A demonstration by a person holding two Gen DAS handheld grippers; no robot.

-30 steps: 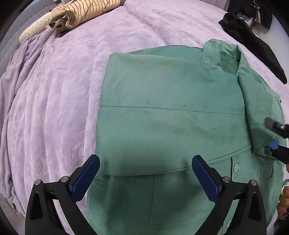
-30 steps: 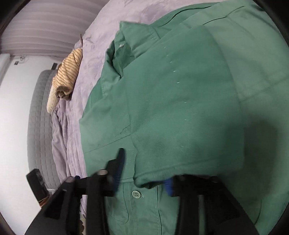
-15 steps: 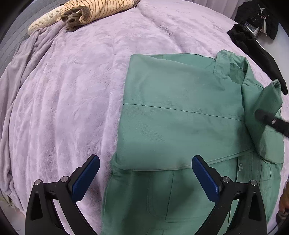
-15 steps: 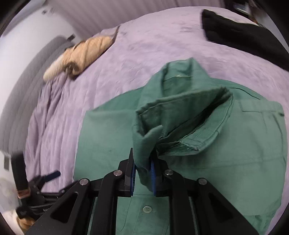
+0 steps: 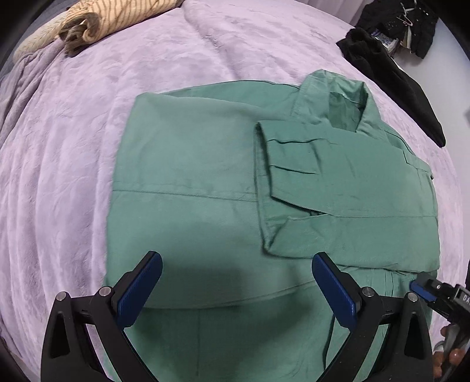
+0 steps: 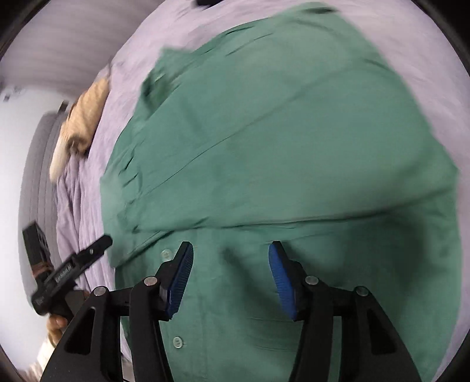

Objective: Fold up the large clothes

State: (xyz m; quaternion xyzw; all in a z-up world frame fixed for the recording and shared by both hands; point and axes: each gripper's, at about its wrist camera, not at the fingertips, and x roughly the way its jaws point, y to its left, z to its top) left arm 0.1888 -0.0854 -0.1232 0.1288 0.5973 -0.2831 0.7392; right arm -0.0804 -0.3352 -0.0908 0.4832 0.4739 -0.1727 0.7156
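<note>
Both sleeves now folded in: right one dropped across the green shirt [image 5: 205, 176], no longer pinched as half a second ago. Right gripper [image 6: 230, 276] opening, nothing between its pads; left gripper [image 5: 235, 291] spread wide, empty. Lying flat on the lilac blanket [image 5: 58, 176], collar far, buttoned hem near, ready for the crosswise fold.

— Where did we find the shirt [image 5: 205, 182]?
— Mid-bed [image 5: 58, 176], one sleeve [image 5: 337, 188] folded across it.
— And the rest?
— Striped garment [image 5: 97, 20] at the far left corner, dark clothing [image 5: 390, 79] along the far right edge.
</note>
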